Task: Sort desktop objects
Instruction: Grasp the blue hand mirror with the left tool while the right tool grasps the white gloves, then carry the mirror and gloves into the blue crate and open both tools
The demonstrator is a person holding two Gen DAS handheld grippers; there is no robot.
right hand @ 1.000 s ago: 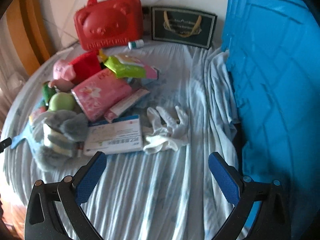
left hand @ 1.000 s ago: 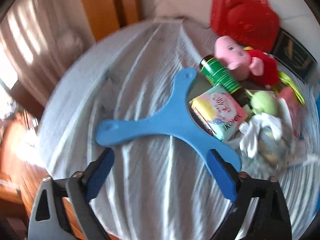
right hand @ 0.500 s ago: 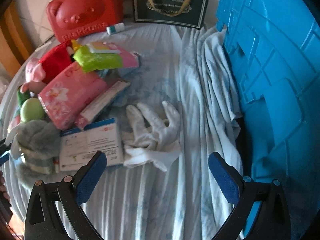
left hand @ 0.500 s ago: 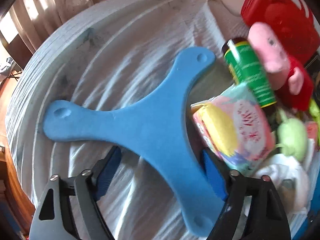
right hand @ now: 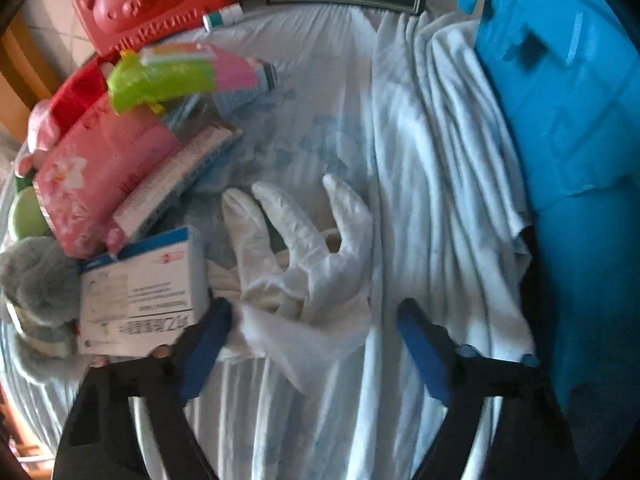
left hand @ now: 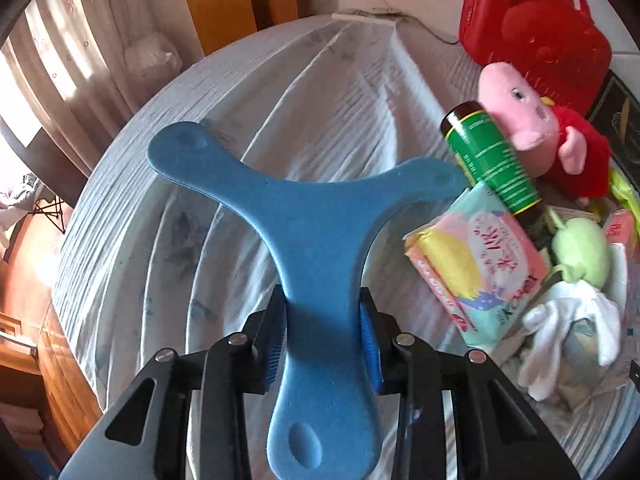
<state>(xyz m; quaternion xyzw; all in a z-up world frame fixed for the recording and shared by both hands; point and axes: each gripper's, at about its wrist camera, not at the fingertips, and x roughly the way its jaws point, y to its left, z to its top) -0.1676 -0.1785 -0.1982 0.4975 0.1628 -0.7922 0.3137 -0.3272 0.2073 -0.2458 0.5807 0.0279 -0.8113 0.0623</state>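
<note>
Closed in on the boomerang [left hand: 316, 240] with the left gripper [left hand: 323, 344]: a second back the jaws stood wide and short of it on the cloth [left hand: 304, 92]; now narrowed round its near arm, pads against both edges, closing yet. Lifted, by the look of it, with the far arms clear of the cloth, one tip beside the green bottle [left hand: 494, 162]. Brought the right gripper [right hand: 316, 340] down over the white gloves [right hand: 304, 264]: earlier held high and fully spread, now about half open and closing, gloves between the pads but not yet pinched, left pad hard by the white box [right hand: 140, 292]. Probably meant two picks at once, boomerang secured and gloves next. Left the pile untouched: pig toy [left hand: 540, 128], tissue pack [left hand: 476, 268], red case [left hand: 532, 32]. Blue bin [right hand: 560, 120] at right, likely the drop spot.
</note>
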